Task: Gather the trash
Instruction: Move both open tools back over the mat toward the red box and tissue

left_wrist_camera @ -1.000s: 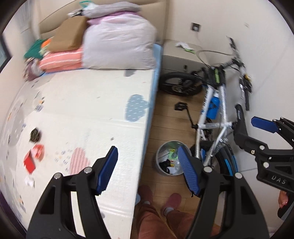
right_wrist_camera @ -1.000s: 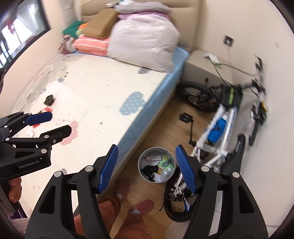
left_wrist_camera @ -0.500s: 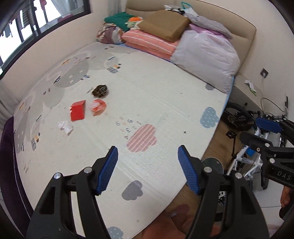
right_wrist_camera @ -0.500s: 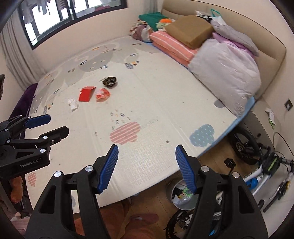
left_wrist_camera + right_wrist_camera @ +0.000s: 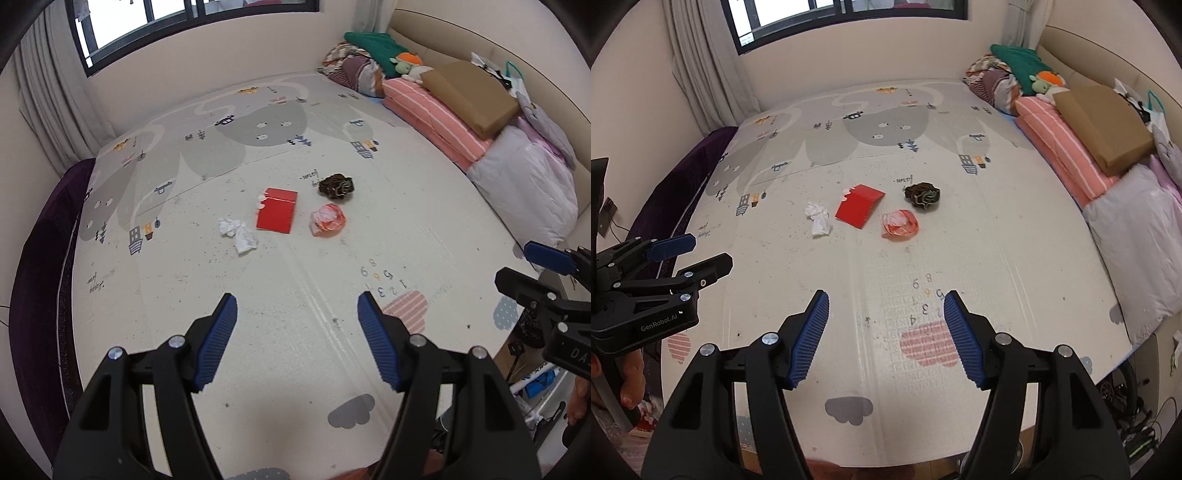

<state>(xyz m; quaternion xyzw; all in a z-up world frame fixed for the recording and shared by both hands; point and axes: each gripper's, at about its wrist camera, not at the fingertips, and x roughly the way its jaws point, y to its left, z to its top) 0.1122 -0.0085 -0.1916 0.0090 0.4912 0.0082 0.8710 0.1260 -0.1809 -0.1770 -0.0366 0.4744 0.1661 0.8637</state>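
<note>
- Left gripper [image 5: 297, 339]: jaws apart, nothing between the pads. It hangs above the near part of the mat [image 5: 280, 369], angled down toward it.
- Right gripper [image 5: 886, 338]: jaws likewise apart and empty. Also over the near mat, just beside the left one; each shows at the edge of the other's view.
- Both tools aim at the same patch, probably to frame the trash before choosing a first piece.
- The trash lies in a loose cluster mid-mat, well ahead of both grippers and apart from the bedding [image 5: 517, 177] stacked along the right side.
- Tissue [image 5: 238, 233]: white, crumpled, leftmost of the four.
- Red card [image 5: 277, 215]: flat, folded, a torn white bit at one corner. A flat piece may be hard to pinch off the mat.
- Wrapper [image 5: 328, 220]: orange-and-white, balled up, just right of the card.
- Dark wad [image 5: 337, 187]: brownish, crinkled, farthest back.
- None of the four touches another, as far as I can tell.
- Judgement: no piece picked yet; approach step.
</note>
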